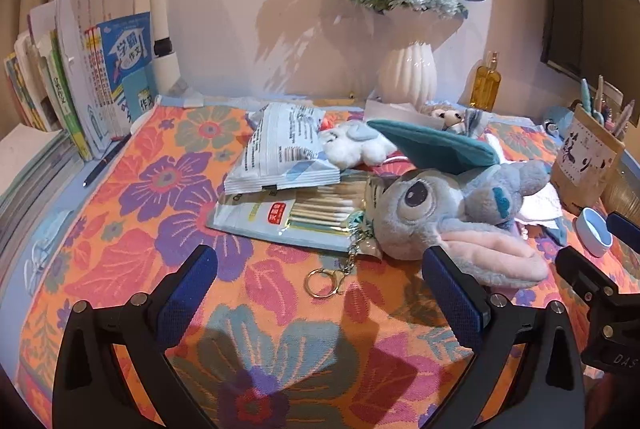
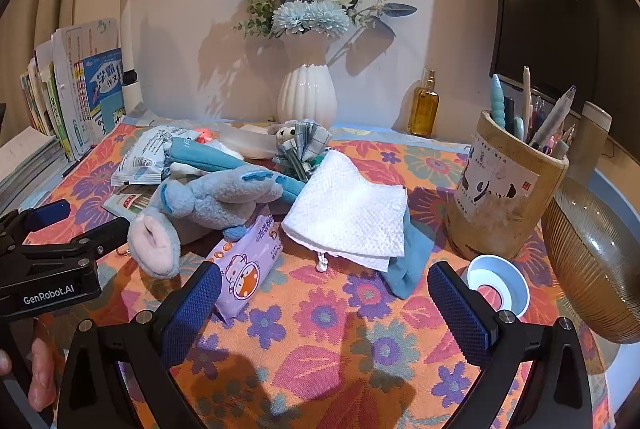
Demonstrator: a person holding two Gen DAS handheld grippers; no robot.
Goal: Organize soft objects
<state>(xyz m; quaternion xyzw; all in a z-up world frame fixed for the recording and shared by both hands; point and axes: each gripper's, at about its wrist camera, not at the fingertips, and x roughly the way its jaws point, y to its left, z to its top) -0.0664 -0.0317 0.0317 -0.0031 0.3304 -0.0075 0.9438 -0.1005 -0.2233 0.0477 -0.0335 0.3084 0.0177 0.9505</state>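
A grey-blue plush toy (image 1: 460, 213) with big eyes and a pink ear lies on the floral cloth (image 1: 140, 229); it also shows in the right wrist view (image 2: 208, 205). A small white plush (image 1: 352, 145) and a small bear plush (image 2: 298, 143) lie behind it. My left gripper (image 1: 320, 289) is open and empty, just in front of the plush, above a keyring (image 1: 322, 283). My right gripper (image 2: 324, 301) is open and empty, in front of a folded white tissue (image 2: 352, 213) on blue cloth (image 2: 412, 261) and a purple tissue pack (image 2: 248, 261).
A cotton swab bag (image 1: 288, 217) and a white packet (image 1: 284, 153) lie mid-cloth. A white vase of flowers (image 2: 307, 97), an amber bottle (image 2: 424, 107), a pen holder (image 2: 508, 189), a small white dish (image 2: 498, 287) and a ribbed brown bowl (image 2: 592, 269) stand at the back and right. Books (image 1: 88, 77) are at left.
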